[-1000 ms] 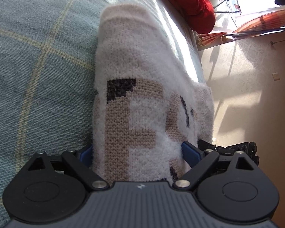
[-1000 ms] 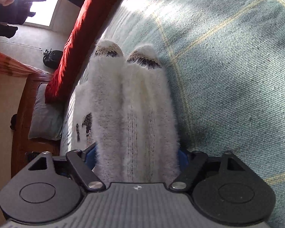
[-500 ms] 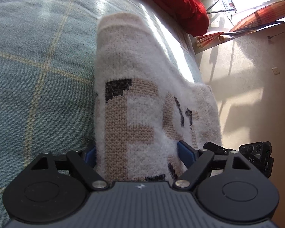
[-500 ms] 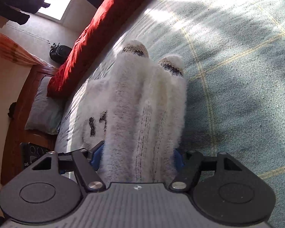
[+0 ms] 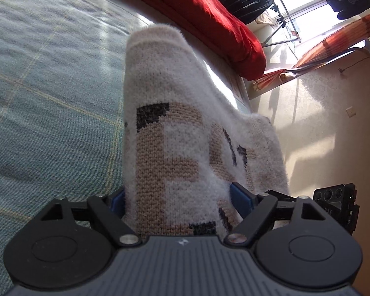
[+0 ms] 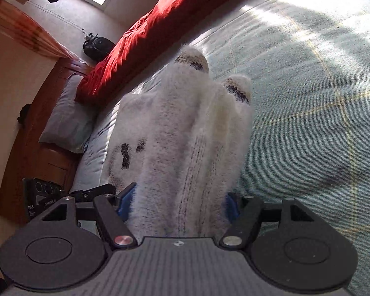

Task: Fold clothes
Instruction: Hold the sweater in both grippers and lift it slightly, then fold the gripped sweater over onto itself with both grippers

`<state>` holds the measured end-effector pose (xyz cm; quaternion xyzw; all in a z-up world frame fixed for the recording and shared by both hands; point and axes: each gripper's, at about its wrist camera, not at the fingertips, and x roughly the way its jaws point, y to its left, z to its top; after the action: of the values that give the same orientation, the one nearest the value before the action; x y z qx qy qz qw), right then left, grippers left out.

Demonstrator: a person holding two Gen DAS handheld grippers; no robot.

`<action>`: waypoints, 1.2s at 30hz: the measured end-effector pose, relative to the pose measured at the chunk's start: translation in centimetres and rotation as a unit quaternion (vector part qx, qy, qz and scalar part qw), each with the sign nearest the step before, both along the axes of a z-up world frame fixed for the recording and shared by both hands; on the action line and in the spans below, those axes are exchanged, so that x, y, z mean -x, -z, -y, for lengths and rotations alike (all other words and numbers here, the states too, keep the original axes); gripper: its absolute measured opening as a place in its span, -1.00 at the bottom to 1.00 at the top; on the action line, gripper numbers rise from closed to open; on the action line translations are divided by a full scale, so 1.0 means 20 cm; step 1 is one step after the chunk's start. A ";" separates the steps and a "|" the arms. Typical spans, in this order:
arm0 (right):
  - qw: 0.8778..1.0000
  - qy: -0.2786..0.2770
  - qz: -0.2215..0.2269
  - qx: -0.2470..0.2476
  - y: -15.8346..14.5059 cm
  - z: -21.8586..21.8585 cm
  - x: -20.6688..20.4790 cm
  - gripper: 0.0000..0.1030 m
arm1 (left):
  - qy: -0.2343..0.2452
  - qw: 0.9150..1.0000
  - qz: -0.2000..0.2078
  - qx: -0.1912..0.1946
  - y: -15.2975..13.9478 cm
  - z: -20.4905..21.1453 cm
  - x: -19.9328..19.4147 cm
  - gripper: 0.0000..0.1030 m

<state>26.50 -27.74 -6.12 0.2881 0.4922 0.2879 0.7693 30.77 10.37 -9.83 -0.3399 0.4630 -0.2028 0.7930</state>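
Note:
A fluffy white knit sweater (image 5: 185,133) with tan and black pattern hangs from both grippers above a bed. My left gripper (image 5: 180,199) is shut on the sweater's patterned body; its blue pads are half buried in the knit. My right gripper (image 6: 180,204) is shut on the same sweater (image 6: 185,133), where two sleeves with dark-banded cuffs (image 6: 236,86) hang down side by side. The other gripper (image 6: 49,197) shows at the left edge of the right wrist view, close by.
The bed has a grey-green checked cover (image 5: 49,98) under the sweater. A red duvet (image 6: 155,29) lies along its far side, with a pale pillow (image 6: 66,120) and a wooden headboard (image 6: 37,133). Beyond are a beige floor (image 5: 320,135), a drying rack and a bright window.
Both grippers have lifted and tilted with the sweater still held. More of the room, red duvet and window has come into view. The sleeves hang more freely.

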 end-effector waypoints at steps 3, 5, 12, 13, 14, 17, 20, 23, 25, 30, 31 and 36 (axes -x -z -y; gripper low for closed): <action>1.000 -0.018 0.007 0.006 -0.06 -0.17 0.02 0.44 | -0.019 1.000 0.010 0.001 -0.03 -0.18 0.07 0.61; 1.000 -0.026 0.011 0.012 -0.09 -0.30 0.03 0.44 | -0.032 0.999 0.015 -0.001 -0.05 -0.31 0.11 0.60; 0.996 -0.076 0.024 0.033 -0.18 -0.87 0.08 0.44 | -0.064 0.997 0.025 -0.024 -0.14 -0.80 0.22 0.60; 0.996 -0.085 0.023 0.036 -0.19 -0.97 0.08 0.44 | -0.069 0.997 0.027 -0.029 -0.15 -0.86 0.23 0.60; 0.995 -0.094 0.021 0.039 -0.19 -1.06 0.08 0.44 | -0.074 0.996 0.028 -0.034 -0.16 -0.93 0.25 0.60; 0.991 -0.124 0.025 0.050 -0.21 -1.34 0.09 0.44 | -0.095 0.994 0.031 -0.045 -0.19 -1.15 0.31 0.60; 0.987 -0.146 0.031 0.055 -0.23 -1.61 0.09 0.44 | -0.113 0.992 0.028 -0.053 -0.21 -1.35 0.35 0.60; 0.983 -0.168 0.030 0.059 -0.23 -1.85 0.09 0.44 | -0.125 0.989 0.026 -0.067 -0.21 -1.54 0.39 0.60; 0.981 -0.182 0.028 0.060 -0.21 -2.00 0.08 0.44 | -0.135 0.987 0.023 -0.078 -0.20 -1.63 0.40 0.60; 0.977 -0.202 0.032 0.061 -0.13 -2.34 0.10 0.44 | -0.159 0.982 0.013 -0.098 -0.17 -1.88 0.41 0.60; 0.977 -0.203 0.033 0.059 -0.11 -2.39 0.10 0.44 | -0.164 0.981 0.011 -0.101 -0.16 -1.93 0.41 0.60; 0.981 -0.188 0.024 0.041 0.00 -2.62 0.10 0.44 | -0.188 0.975 0.012 -0.120 -0.12 -2.13 0.37 0.60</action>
<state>24.49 24.64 -6.22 0.1522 0.5303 0.4139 0.7241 23.35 53.05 -7.50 -0.3210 0.4019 0.0032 0.8576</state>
